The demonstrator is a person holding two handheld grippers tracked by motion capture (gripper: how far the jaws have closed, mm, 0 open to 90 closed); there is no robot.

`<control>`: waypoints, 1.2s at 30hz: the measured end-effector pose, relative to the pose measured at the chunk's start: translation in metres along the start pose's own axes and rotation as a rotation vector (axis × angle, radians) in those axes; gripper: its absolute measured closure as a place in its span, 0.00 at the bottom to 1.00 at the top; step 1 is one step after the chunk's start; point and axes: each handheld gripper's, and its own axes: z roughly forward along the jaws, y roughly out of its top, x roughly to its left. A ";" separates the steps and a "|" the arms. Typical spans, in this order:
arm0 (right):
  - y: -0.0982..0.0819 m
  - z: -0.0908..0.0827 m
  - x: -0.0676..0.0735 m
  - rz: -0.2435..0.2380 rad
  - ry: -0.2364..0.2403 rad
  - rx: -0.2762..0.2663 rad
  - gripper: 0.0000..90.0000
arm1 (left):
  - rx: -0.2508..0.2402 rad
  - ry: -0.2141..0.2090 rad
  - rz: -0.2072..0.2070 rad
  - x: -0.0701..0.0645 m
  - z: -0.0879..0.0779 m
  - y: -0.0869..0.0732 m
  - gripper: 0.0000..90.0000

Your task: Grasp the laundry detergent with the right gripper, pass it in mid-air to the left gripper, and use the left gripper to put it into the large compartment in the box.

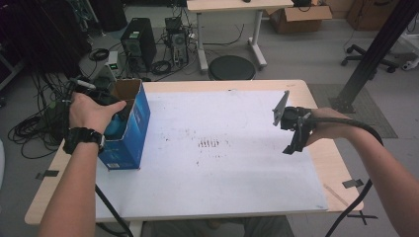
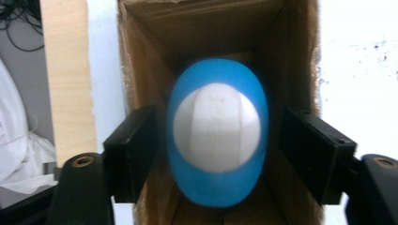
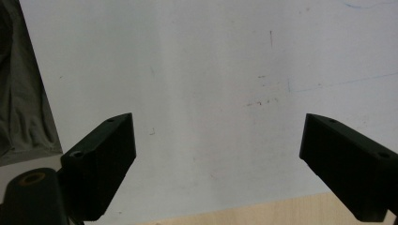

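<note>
Left tool (image 2: pixel 213 154) over open top of box (image 1: pixel 129 129), jaws apart w/ gap showing each side of ball (image 2: pixel 217 132); not clamped on it. Ball blue w/ white panel, blurred in left gripper view, so likely loose and dropping or just let go; judgement only. Sits mid-opening, cardboard walls all round, box floor visible below. In high view, blue of ball just peeks at box mouth under left hand (image 1: pixel 91 112); hand covers most of tool there.

Box stands upright at left edge of white sheet (image 1: pixel 222 148) on worktop (image 1: pixel 326 158); tall narrow shape suits drop from above, hence tool aimed straight down.

Right tool (image 1: pixel 290 129) held off to right, above sheet, well apart from box. Jaws wide, nothing between; right gripper view looks down at bare sheet w/ faint marks and strip of worktop wood at bottom. Parked posn, prob. keeping clear of left side.

Hard to make out: whether ball touches either jaw pad (looks apart, blur muddies edges); how deep ball is in box; box print on blue side too small to read. Right tool partly hidden by hand (image 1: pixel 321 126) and grey plate (image 1: pixel 280 108) in high view. Dark smudges mid-sheet, nature unclear.
</note>
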 end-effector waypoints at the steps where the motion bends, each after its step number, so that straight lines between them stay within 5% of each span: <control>1: 0.000 0.000 0.000 0.000 0.000 0.000 0.12 | 0.000 0.000 0.000 0.000 0.000 0.000 0.31; 12: 0.004 -0.006 0.002 0.004 -0.006 -0.031 0.11 | -0.072 -0.004 0.092 -0.019 -0.043 -0.001 0.23; 19: 0.013 -0.010 0.008 0.006 -0.002 -0.069 0.11 | -0.120 -0.039 0.205 -0.052 -0.060 0.001 0.18; 36: 0.023 -0.007 0.010 -0.010 0.017 -0.097 0.09 | -0.115 -0.159 0.444 -0.130 -0.035 -0.009 0.10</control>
